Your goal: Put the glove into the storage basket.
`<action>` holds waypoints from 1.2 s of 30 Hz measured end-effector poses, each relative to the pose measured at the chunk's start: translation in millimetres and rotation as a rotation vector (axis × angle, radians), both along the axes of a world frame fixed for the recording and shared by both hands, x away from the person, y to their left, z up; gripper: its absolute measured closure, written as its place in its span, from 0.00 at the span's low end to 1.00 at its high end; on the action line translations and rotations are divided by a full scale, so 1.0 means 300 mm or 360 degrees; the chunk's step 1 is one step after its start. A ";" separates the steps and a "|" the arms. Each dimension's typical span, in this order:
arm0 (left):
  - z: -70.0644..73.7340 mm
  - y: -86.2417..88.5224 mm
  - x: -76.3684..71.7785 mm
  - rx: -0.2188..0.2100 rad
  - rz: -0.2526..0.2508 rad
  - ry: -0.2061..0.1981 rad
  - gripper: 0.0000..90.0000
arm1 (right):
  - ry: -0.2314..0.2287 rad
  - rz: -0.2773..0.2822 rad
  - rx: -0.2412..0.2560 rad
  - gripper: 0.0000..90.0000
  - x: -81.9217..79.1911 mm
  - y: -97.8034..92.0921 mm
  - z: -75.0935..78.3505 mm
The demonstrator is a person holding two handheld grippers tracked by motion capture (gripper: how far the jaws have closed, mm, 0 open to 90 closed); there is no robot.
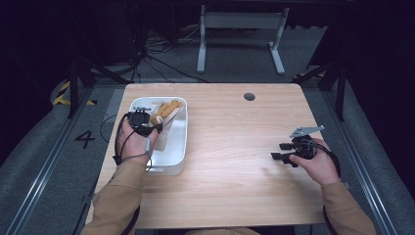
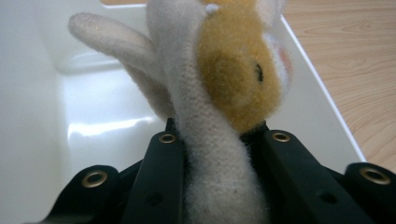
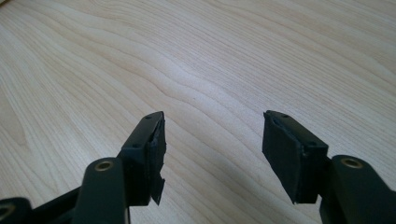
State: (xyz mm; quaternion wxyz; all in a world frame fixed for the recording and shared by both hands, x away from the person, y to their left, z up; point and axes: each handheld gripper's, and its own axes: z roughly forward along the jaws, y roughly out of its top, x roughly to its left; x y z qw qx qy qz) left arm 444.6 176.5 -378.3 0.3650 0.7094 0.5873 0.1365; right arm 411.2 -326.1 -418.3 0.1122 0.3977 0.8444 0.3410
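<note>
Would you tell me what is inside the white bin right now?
The white bin holds a plush toy, cream and orange, clamped by the left gripper. The bin's floor near the person looks bare; the hand and gripper cover part of its left side.

We're looking down on a light wooden table point(image 1: 235, 147) with a round dark grommet hole point(image 1: 249, 96) near its far edge, standing on grey carpet point(image 1: 44, 147) marked with a painted 4 point(image 1: 84, 139), while a white desk frame point(image 1: 240, 34) and tangled black cables point(image 1: 151, 49) sit in the dim, dark room beyond.
</note>
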 end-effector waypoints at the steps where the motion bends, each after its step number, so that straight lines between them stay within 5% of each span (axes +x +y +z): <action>1: -0.007 0.000 0.004 0.0000 0.0007 0.0018 0.86 | 0.0002 0.0003 0.0002 0.44 0.000 0.000 -0.001; 13: -0.064 0.013 0.045 -0.0015 0.0094 0.0121 0.85 | 0.0013 0.0002 -0.0005 0.44 0.001 0.004 -0.008; 19: -0.093 0.000 0.068 -0.0014 0.0097 0.0143 0.85 | 0.0014 0.0010 -0.0005 0.44 0.002 0.006 -0.012; 31: -0.152 -0.020 0.095 0.0002 0.0066 0.0283 0.83 | 0.0016 0.0000 -0.0002 0.44 0.000 -0.002 -0.011; 34: -0.153 -0.028 0.097 0.0024 0.0043 0.0281 0.76 | 0.0018 0.0002 -0.0002 0.44 0.001 -0.002 -0.013; 36: -0.157 -0.035 0.095 0.0034 0.0036 0.0278 0.61 | 0.0018 0.0001 -0.0005 0.44 0.001 0.000 -0.014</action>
